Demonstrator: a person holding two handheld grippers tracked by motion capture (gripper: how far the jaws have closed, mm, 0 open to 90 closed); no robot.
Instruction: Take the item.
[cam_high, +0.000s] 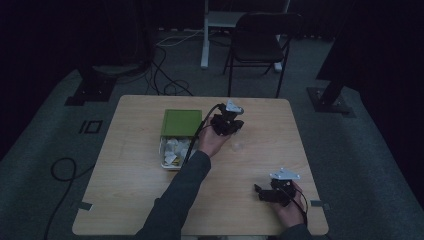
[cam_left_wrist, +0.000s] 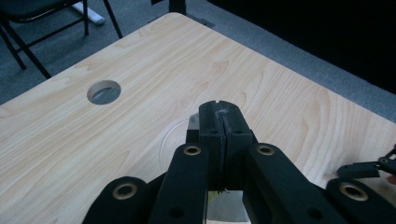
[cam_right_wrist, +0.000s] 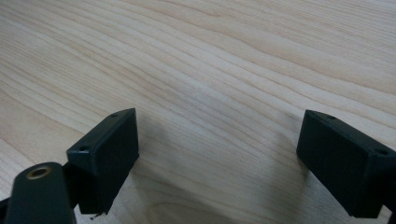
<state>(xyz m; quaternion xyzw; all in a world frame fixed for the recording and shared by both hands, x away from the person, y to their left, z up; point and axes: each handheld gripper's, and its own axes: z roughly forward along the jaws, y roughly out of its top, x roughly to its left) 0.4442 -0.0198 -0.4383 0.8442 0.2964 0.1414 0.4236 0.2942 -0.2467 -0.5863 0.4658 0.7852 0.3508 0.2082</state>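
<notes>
My left gripper (cam_high: 227, 123) hovers over the middle of the wooden table (cam_high: 135, 190), just right of a green box. In the left gripper view its jaws (cam_left_wrist: 221, 116) are pressed flat together. A pale scrap (cam_left_wrist: 228, 211) shows low between them, and I cannot tell what it is or whether it is gripped. A faint clear round thing (cam_left_wrist: 169, 136) lies on the table under the jaws. My right gripper (cam_high: 260, 190) rests near the front right of the table, pointing left. Its jaws (cam_right_wrist: 224, 154) stand wide open over bare wood with nothing between them.
The green box (cam_high: 181, 122) has its lid up, and its white tray (cam_high: 164, 161) holds several crumpled papers. A round hole (cam_left_wrist: 103, 91) is cut in the tabletop. A black chair (cam_high: 260, 42) stands beyond the table's far edge. Cables lie on the floor at the left.
</notes>
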